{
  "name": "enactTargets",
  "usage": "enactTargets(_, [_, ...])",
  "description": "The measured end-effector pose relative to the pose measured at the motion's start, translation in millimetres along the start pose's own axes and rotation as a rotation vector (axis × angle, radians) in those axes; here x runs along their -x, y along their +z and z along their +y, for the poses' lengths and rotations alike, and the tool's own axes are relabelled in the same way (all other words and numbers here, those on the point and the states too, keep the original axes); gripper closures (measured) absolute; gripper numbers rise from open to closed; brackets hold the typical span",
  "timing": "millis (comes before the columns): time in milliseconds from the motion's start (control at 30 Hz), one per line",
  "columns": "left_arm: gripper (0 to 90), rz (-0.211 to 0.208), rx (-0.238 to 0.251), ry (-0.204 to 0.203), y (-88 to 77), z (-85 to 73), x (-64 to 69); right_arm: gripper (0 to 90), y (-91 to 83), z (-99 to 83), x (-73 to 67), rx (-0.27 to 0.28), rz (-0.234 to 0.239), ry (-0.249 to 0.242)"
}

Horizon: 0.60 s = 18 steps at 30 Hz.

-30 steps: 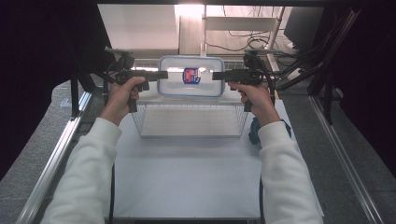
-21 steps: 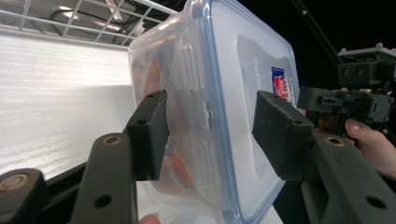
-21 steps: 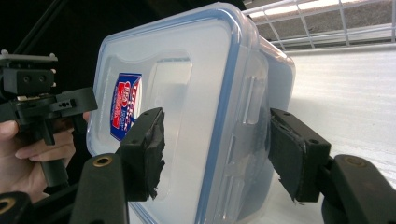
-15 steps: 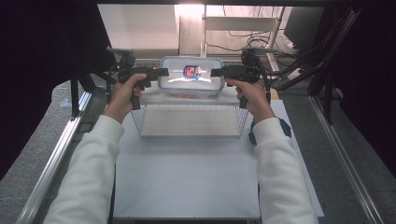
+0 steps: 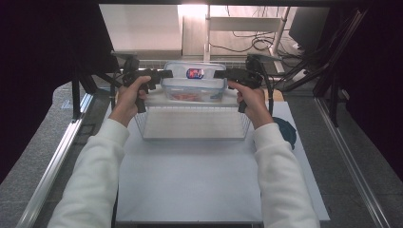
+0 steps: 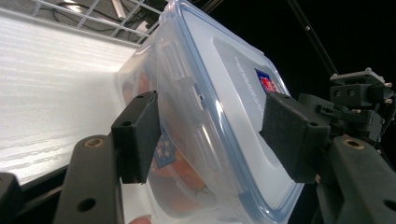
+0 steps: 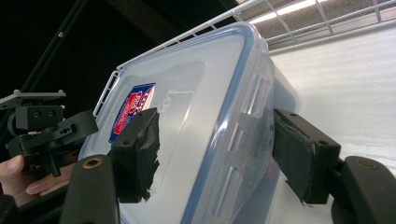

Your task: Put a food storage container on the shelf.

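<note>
I have the clear plastic food container (image 5: 194,81) with its blue-rimmed snap lid (image 6: 233,88) hanging between my 2 tongs, over the far edge of the white wire basket (image 5: 192,124) on the table (image 5: 190,180). My left tongs (image 5: 167,74) have just been opening: their pads straddle the container's left end, the lid-side pad clear of the lid. My right tongs (image 5: 217,73) bracket the right end, jaws spread, a gap showing at the base-side pad (image 7: 299,154).
</note>
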<state>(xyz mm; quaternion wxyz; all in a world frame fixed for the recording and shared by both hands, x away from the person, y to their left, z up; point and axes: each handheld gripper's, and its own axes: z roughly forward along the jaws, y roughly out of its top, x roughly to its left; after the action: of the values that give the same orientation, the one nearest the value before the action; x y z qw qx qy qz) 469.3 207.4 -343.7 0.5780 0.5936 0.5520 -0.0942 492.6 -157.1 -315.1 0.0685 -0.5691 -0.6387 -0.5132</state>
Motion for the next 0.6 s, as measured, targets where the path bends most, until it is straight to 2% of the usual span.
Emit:
enactTargets(100, [35.9,0.014,0.008,0.018,1.2,-0.8,1.9,32.7,0.4,-0.4,-0.5,0.004,-0.002,-0.009])
enactTargets(167, [30.1,0.033,0.028,0.041,1.1,-2.0,5.1,29.9,1.3,-1.0,-1.3,0.009,-0.005,-0.025])
enactTargets(233, [26.4,0.045,0.06,0.1,-0.7,-4.2,13.1,24.2,1.1,-2.4,-3.5,0.026,0.002,-0.035])
enactTargets(333, [20.8,0.066,0.084,0.164,-6.4,-4.2,22.2,17.7,-2.5,-5.0,-8.5,0.072,-0.003,-0.06])
enactTargets(433, [17.1,0.107,0.117,0.191,-14.6,-4.6,28.0,12.9,-7.1,-7.4,-14.7,0.087,-0.015,-0.109])
enactTargets(600, [16.1,0.139,0.114,0.278,-30.4,-13.1,35.2,8.1,-21.9,-13.7,-26.7,0.1,-0.043,-0.192])
